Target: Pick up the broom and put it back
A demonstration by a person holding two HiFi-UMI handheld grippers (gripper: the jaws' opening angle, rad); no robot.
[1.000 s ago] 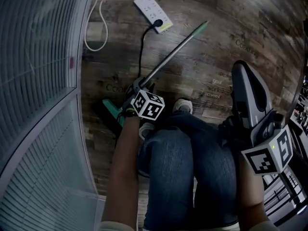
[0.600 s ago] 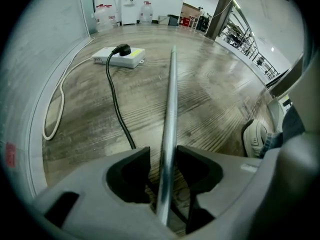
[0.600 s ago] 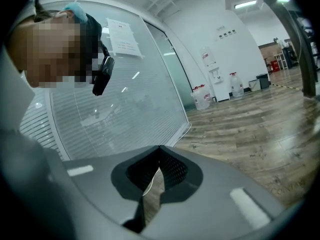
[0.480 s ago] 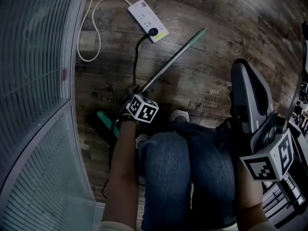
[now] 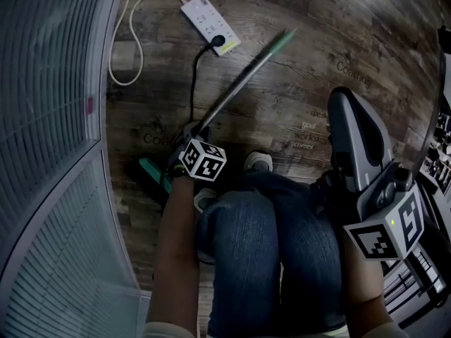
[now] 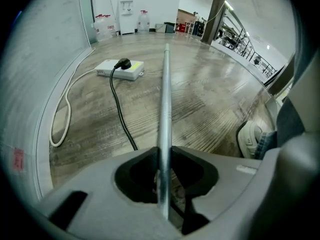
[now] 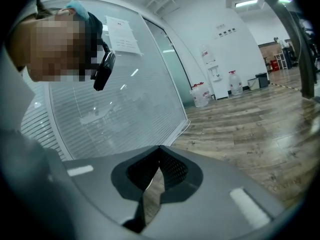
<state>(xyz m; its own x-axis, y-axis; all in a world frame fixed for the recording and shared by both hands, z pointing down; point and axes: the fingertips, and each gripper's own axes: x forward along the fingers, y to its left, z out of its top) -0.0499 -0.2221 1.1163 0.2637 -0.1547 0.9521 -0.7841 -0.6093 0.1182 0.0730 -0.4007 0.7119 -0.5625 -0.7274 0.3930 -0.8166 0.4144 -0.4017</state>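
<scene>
At the far left stands a glass wall (image 5: 49,118) with blinds behind it, and it curves along the wooden floor (image 5: 303,69). Near its foot a white cable (image 5: 121,44) lies in a loop and runs to a white power strip (image 5: 206,16) on the far part of the floor. A black cable (image 5: 194,83) is plugged in the strip and comes toward the person.

The broom (image 5: 239,83) lies on the floor, slanted. Its teal head (image 5: 151,171) is at the near left, close to the glass wall. Its metal handle goes from there to the far right and ends in a green tip.

The left gripper (image 5: 194,129) points steeply down at the low part of the handle, just beside the head, with its marker cube (image 5: 204,160) on top. Its jaws have just been closing, and in the left gripper view they are clamped on the handle, one jaw on each side, with the handle running straight away between them.

Right of this gripper a light shoe (image 5: 258,162) stands on the floor, and the person's legs (image 5: 261,259) in blue jeans are bent in the near middle.

The right gripper (image 7: 159,149) is held over the right knee, well apart from the broom. Its jaws are together at the tips and nothing is between them.
</scene>
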